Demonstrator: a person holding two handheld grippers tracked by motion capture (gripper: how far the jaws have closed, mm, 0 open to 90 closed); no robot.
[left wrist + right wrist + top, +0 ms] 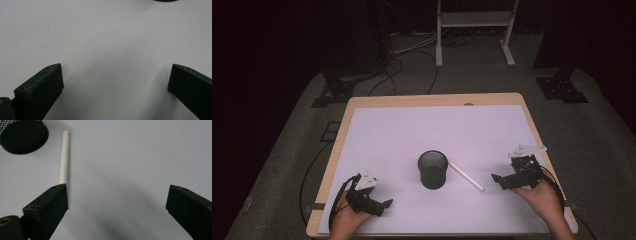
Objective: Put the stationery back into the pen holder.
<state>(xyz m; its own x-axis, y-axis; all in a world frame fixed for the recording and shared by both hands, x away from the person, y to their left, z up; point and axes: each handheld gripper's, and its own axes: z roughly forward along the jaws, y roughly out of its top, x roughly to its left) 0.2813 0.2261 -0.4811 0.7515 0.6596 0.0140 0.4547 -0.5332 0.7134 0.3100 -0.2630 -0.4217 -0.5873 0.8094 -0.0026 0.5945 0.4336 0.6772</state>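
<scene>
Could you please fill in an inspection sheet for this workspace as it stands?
Surface: wooden table under a white sheet.
Job's things: black mesh cup upright; white stick lying flat beside it, apart.
Clutter: nothing seen.
Grippers: left gripper and right gripper hand-held, jaws open, empty.
Cables: one trailing from each gripper; more on the floor behind.
Surroundings: dark room, grey carpet, white frame.

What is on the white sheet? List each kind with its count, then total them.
Black mesh cup: 1
White pen: 1
Hand-held tool: 2, the left tool and the right tool, both open
Total: 4
</scene>
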